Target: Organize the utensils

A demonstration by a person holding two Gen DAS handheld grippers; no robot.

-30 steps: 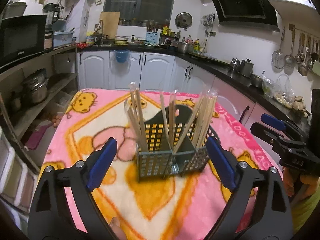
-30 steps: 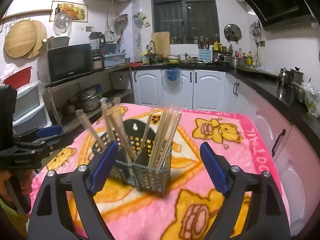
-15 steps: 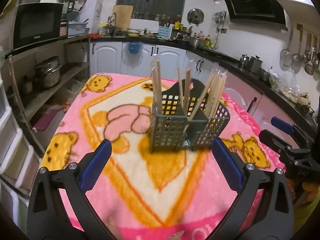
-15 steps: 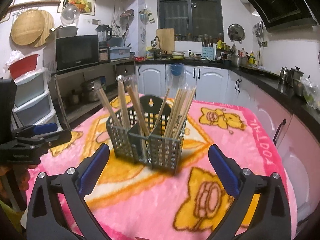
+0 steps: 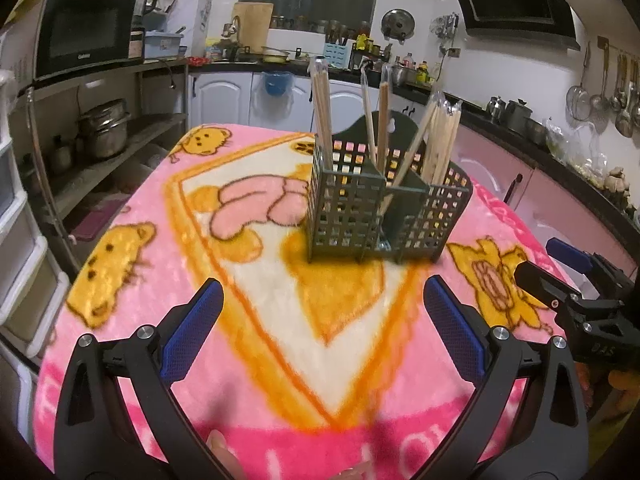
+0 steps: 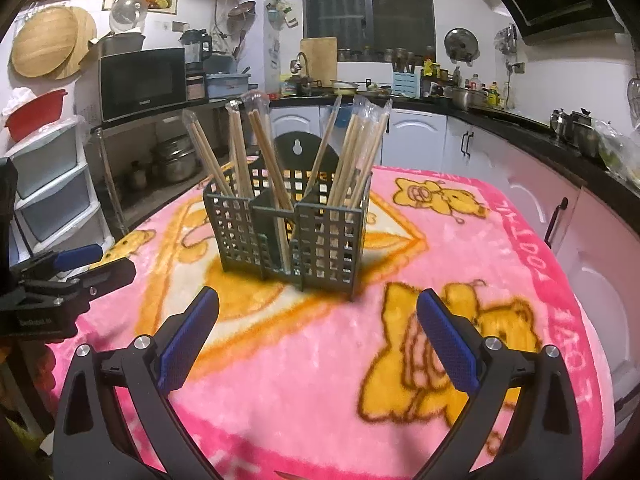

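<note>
A dark green gridded utensil caddy (image 5: 352,216) (image 6: 328,240) stands upright mid-table on the pink bear blanket (image 5: 248,320). Several wrapped wooden chopsticks (image 5: 438,140) (image 6: 356,152) stand in its compartments, leaning outward. My left gripper (image 5: 322,320) is open and empty, low over the blanket and short of the caddy. My right gripper (image 6: 316,324) is open and empty, also short of the caddy. The right gripper also shows at the right edge of the left wrist view (image 5: 576,288); the left gripper shows at the left edge of the right wrist view (image 6: 68,280).
The pink blanket (image 6: 460,264) covers the whole table. Shelving with pots (image 5: 104,132) and white drawers (image 6: 52,184) stand to the left. A dark kitchen counter (image 6: 540,128) with pots runs along the back and right.
Both grippers have pulled back and down from the caddy, which now stands farther off. Both stayed open and empty. The caddy and chopsticks have not moved.
</note>
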